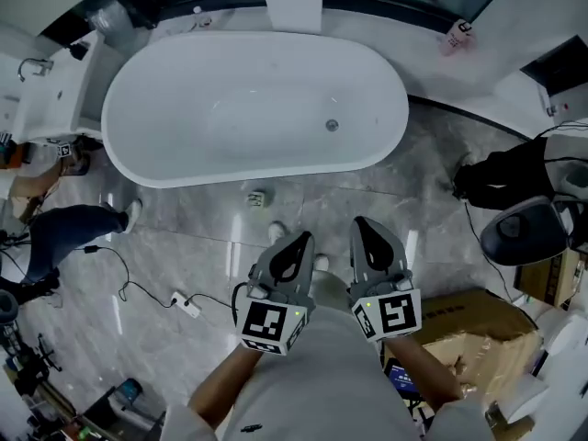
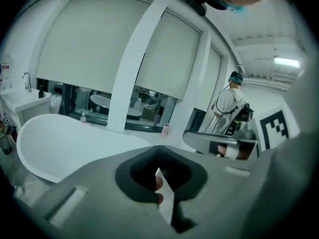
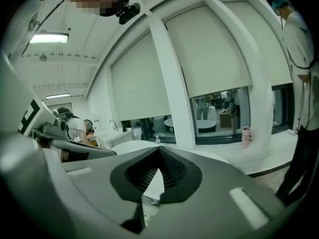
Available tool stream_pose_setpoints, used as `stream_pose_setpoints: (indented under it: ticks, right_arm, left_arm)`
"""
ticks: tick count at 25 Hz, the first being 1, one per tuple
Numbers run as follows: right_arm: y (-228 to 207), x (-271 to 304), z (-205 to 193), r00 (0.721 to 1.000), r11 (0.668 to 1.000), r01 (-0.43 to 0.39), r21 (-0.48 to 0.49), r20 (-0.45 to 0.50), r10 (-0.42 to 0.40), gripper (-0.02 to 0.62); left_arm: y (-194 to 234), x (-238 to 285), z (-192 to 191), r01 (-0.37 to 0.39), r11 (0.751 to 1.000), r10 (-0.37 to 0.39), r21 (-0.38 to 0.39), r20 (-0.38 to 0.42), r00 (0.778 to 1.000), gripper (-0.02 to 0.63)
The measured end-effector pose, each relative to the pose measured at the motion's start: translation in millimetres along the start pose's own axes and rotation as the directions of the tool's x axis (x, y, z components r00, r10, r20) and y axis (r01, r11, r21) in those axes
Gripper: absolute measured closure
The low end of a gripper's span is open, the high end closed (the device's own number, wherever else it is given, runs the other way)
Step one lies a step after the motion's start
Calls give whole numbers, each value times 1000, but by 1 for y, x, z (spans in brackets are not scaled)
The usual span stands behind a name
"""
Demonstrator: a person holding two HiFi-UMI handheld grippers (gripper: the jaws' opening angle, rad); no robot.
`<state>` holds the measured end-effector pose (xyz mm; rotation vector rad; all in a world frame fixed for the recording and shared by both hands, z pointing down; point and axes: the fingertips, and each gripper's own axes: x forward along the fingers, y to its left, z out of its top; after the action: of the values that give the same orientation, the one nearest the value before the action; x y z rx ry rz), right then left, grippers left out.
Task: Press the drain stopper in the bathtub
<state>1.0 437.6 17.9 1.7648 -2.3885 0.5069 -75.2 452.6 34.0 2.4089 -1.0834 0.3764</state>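
Bathtub (image 1: 112, 122): white oval tub on the grey marble floor (image 1: 184, 237), ahead of me and empty.
Left gripper (image 1: 296, 246): jaws closed on nothing, held low by my body, well short of the tub.
Drain stopper (image 1: 332, 125): small round metal cap on the tub bottom, toward the right end, untouched.
Right gripper (image 1: 366, 232): jaws together, empty, just beside the left one.
Step in hand: I judge it the approach; pressing has not begun.
Next move: I would step to the rim, reach 1 closed gripper down over the stopper and push straight down.
Writing: only the square black-and-white markers on the 2 cubes; no brand that I can read.
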Motion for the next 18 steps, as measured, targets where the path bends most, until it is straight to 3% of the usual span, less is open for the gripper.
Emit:
stream_pose_setpoints:
  ticks: [3,6,9,13,18]
  right_arm:
    - [7,-40,0,999,999,49,-18,3,-49,601]
    - [-6,-78,6,996,996,92,-13,21,-91,601]
    - [-17,-112,6,991,992,128,1,45,-128,600]
    - [-22,-123,8,984,988,156,10,88,-156,600]
    - [-23,-108,0,983,985,169,32,68,-171,600]
  left_arm:
    - [-17,-21,-26,23,999,-25,-37,-56,998,607]
    - [-41,-34,-27,43,999,-43,-1,-78,996,607]
    - [-65,-46,-19,70,997,-69,41,-46,997,607]
    - [-76,-49,-9,83,995,-83,56,1,997,607]
    - [-74,-39,-1,110,993,-111,42,7,994,607]
